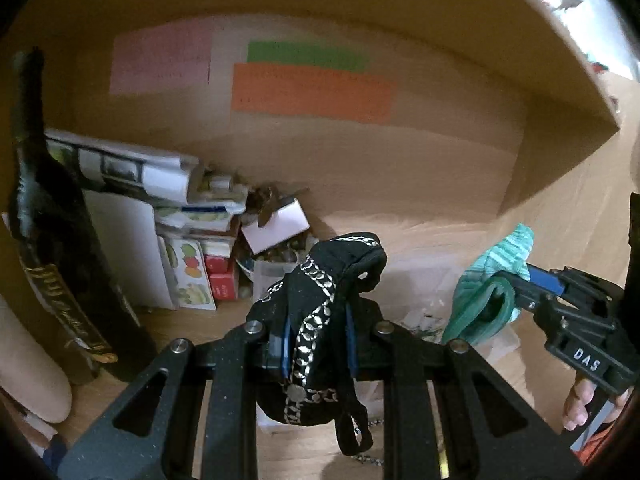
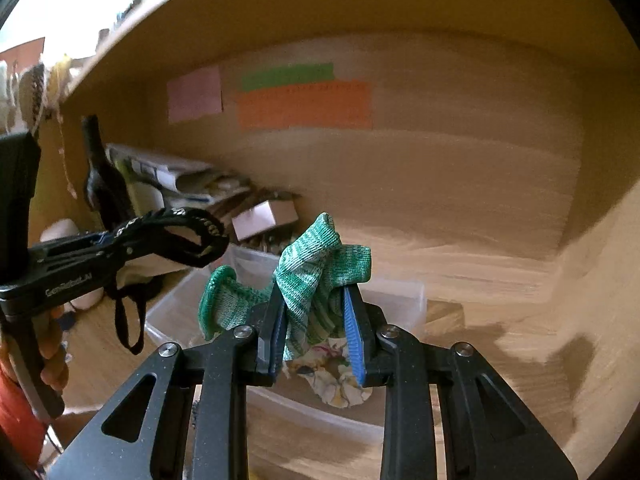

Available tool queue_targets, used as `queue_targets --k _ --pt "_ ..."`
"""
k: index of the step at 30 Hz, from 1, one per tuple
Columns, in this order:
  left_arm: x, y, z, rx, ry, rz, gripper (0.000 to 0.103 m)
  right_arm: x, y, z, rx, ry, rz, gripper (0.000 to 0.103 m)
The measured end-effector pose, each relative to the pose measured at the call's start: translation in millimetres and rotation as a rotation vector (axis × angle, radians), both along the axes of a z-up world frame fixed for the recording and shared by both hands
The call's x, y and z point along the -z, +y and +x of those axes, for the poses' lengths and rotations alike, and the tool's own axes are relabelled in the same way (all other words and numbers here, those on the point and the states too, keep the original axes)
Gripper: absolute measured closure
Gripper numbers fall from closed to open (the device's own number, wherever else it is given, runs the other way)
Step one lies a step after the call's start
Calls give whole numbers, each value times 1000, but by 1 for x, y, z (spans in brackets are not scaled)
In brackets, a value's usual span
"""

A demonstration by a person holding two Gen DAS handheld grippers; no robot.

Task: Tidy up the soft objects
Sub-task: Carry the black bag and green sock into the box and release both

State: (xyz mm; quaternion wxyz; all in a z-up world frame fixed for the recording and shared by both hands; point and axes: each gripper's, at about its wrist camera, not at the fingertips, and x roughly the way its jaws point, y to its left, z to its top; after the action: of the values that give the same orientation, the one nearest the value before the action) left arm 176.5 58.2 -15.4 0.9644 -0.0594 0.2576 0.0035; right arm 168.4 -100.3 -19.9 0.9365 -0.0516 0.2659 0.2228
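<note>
left gripper (image 1: 318,334) gripping black pouch (image 1: 320,280), right gripper (image 2: 316,330) gripping green sock (image 2: 316,276) upright

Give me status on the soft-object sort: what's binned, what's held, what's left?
Done: one floral cloth already lies in the clear plastic bin.
In hand: the left claw is shut on a black pouch with silver chain trim; the right claw is shut on a green knit glove, held above the bin.
Left: both still need dropping in. No other loose soft items are visible.
</note>
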Motion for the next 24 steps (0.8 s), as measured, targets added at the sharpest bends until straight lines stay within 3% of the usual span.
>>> queue_targets --k 11,21,24 --pt "36 -8 36 33 122 6 83 46 19 31 -30 150 -98 79" --pt "61 -9 49 43 226 4 81 63 26 38 -41 215 -134 76" --pt "60 -6 47 43 232 -8 74 63 27 36 -41 211 -144 66"
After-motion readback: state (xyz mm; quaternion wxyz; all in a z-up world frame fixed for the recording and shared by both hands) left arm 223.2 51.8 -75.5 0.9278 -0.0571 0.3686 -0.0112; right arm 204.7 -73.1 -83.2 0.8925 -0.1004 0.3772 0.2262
